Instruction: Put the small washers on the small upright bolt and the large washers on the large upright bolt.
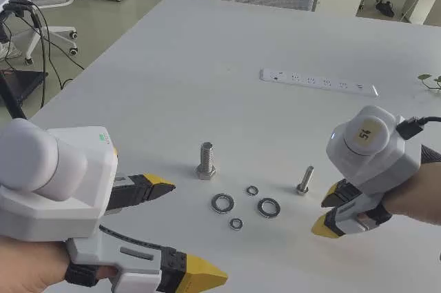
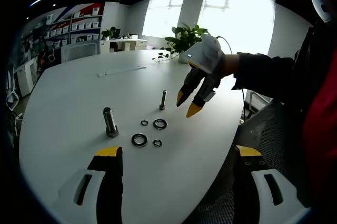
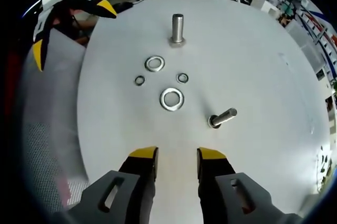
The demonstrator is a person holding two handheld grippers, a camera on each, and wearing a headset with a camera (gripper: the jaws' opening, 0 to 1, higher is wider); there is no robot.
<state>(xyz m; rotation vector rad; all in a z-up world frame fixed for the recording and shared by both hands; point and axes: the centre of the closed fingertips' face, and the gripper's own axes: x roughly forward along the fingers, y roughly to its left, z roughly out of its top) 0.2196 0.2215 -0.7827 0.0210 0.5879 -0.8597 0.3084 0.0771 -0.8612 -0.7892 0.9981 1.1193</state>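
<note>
**Four washers loose on table, both grippers empty**

Head view: large upright bolt (image 1: 206, 160) stands just left of frame centre. Small upright bolt (image 1: 304, 180) stands right of it, well apart, and both shanks are bare. Between them and lower in frame, four washers lie flat on the white table (image 1: 207, 65): large washer (image 1: 222, 203), second large washer (image 1: 269, 207), small washer (image 1: 252, 190), second small washer (image 1: 236, 224). They sit near one another, none touching. Left gripper (image 1: 200, 231) is at lower left, jaws wide apart, gripping nothing. Right gripper (image 1: 320, 216) is at lower right, near the small upright bolt, jaws a little apart, empty. Power strip (image 1: 318, 81) lies upper right of the frame.
</note>
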